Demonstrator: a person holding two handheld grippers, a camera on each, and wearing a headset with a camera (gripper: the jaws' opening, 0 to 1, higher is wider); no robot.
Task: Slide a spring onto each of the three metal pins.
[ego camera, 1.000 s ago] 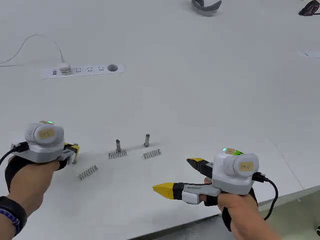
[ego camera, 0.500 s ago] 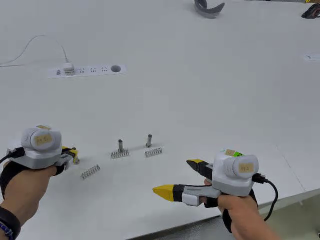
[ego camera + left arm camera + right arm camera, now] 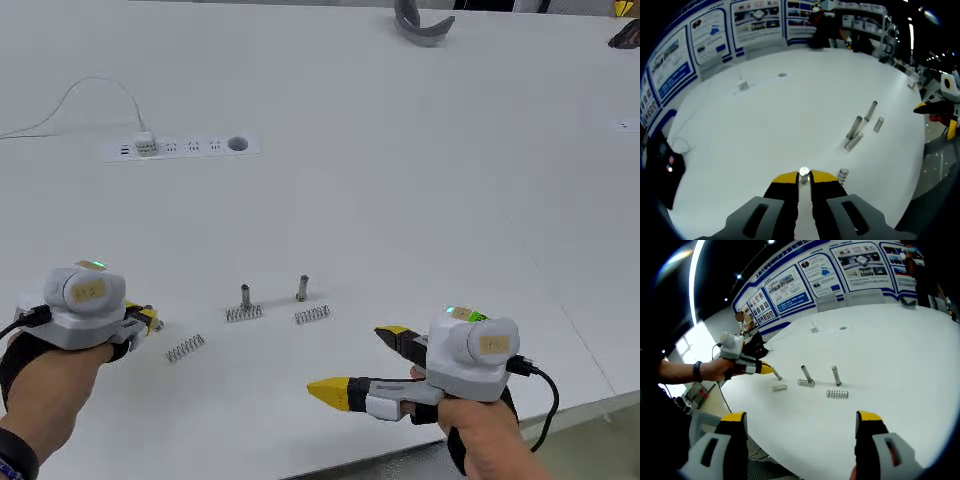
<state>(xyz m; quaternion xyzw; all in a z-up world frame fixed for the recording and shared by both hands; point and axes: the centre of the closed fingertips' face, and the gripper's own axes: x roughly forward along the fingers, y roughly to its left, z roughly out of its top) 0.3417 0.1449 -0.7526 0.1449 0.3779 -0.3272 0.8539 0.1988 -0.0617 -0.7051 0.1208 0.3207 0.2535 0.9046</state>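
Note:
Two metal pins (image 3: 246, 296) (image 3: 302, 288) stand upright on the white table, each with a spring (image 3: 244, 314) (image 3: 312, 314) lying in front of it. Left of these lies a third spring (image 3: 185, 348). My left gripper (image 3: 152, 320) hovers just left of that spring, shut on a third metal pin (image 3: 804, 174) that pokes out between its yellow tips. The right gripper view has this pin (image 3: 776, 375) slanting down from the left gripper (image 3: 761, 368). My right gripper (image 3: 360, 362) stands open near the table's front edge, nothing between its fingers (image 3: 867, 416).
A white power strip (image 3: 180, 147) with a plugged-in cable lies at the back left. A grey curved object (image 3: 420, 22) rests at the far edge. The table's front edge (image 3: 560, 420) runs just under my right hand. Poster boards (image 3: 840, 265) line the wall beyond.
The head camera has tilted, shifting the whole scene down. My left gripper with the pin has drifted slightly back toward me and to the left. The right gripper has stayed open in place.

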